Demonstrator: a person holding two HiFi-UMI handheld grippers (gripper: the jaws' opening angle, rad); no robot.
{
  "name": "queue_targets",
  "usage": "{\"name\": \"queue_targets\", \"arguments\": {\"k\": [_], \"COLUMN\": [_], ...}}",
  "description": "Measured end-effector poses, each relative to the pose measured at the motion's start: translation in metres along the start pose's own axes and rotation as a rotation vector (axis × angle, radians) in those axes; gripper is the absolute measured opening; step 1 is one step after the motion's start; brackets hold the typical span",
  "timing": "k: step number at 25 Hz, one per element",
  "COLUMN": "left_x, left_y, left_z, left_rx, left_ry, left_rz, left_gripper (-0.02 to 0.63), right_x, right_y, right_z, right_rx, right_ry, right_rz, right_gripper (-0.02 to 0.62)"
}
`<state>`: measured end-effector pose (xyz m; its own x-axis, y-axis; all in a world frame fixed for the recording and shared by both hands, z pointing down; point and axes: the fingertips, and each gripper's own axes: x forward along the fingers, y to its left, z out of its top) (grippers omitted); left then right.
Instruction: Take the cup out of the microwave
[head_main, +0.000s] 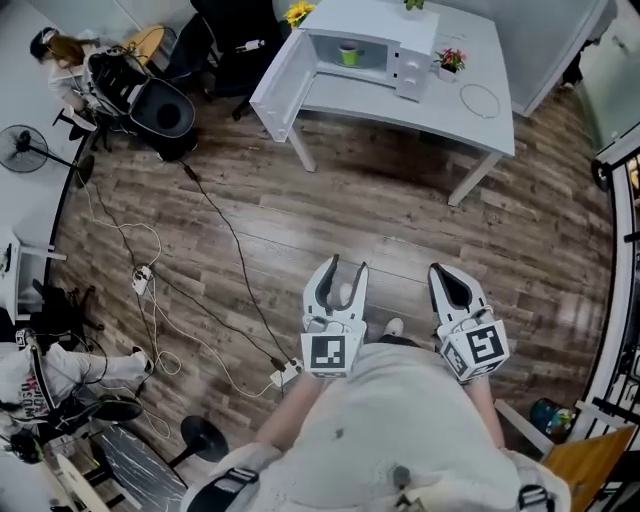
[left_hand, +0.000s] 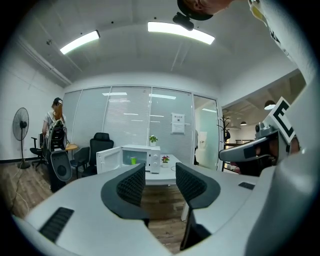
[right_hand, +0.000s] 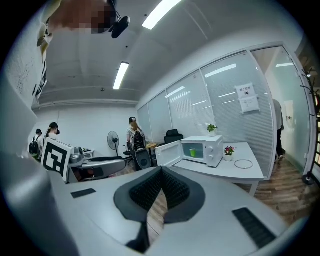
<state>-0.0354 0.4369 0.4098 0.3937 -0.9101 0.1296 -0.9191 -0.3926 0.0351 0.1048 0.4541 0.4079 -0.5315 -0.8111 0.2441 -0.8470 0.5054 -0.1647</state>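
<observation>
Left gripper (head_main: 341, 268), low at 6 o'clock in the head view: jaws parted to a middling gap, nothing between. Right gripper (head_main: 447, 275), just at its 3 o'clock: jaws pressed together, empty. Both well apart from the work, aimed toward 12 o'clock.

Green cup (head_main: 348, 54): stands upright inside the open microwave (head_main: 410, 52), far off at 12 o'clock on the white tabletop (head_main: 420, 115). Looks small and light, probably stiff-walled, smooth and somewhat slippery. Contents not visible, so best kept upright. Best taken across the side wall at mid-height, one jaw at 3 o'clock and one at 9 o'clock, with a modest squeeze. Too small here to tell whether a handle exists.

Microwave door (head_main: 280, 88): swung wide toward 9 o'clock of the cavity, front entry seemingly free. Little headroom for lifting under the cavity roof, so likely a level pull outward. Potted flowers (head_main: 450, 62) and a thin ring (head_main: 480, 100) at 3 o'clock of the microwave, seemingly off the route. Loose cables (head_main: 230, 240) across the floor toward 10 o'clock, a possible trip risk on the way. Dark chair (head_main: 160, 112) and fan (head_main: 22, 148) farther toward 10 o'clock, out of the way.
</observation>
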Motion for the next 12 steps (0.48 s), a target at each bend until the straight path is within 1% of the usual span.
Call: {"name": "queue_targets", "arguments": {"k": [5,9,12], "left_x": [0.015,0.035,0.049], "left_y": [0.022,0.045,0.060], "left_z": [0.007,0.009,0.014], "left_rx": [-0.009,0.000,-0.013], "left_ry": [-0.013,-0.005,-0.015], "left_rz": [0.000,-0.002,-0.005], "left_gripper": [0.203,0.203,0.202], "right_x": [0.023,0.050,0.068], "right_y": [0.003,-0.001,-0.004], "right_z": [0.010,0.017,0.022], "right_rx": [0.022,0.011,0.010], "right_ry": [-0.028,-0.025,-0.024], "right_rz": [0.004,-0.008,-0.018], "right_gripper": [0.008,0.008,0.008]}}
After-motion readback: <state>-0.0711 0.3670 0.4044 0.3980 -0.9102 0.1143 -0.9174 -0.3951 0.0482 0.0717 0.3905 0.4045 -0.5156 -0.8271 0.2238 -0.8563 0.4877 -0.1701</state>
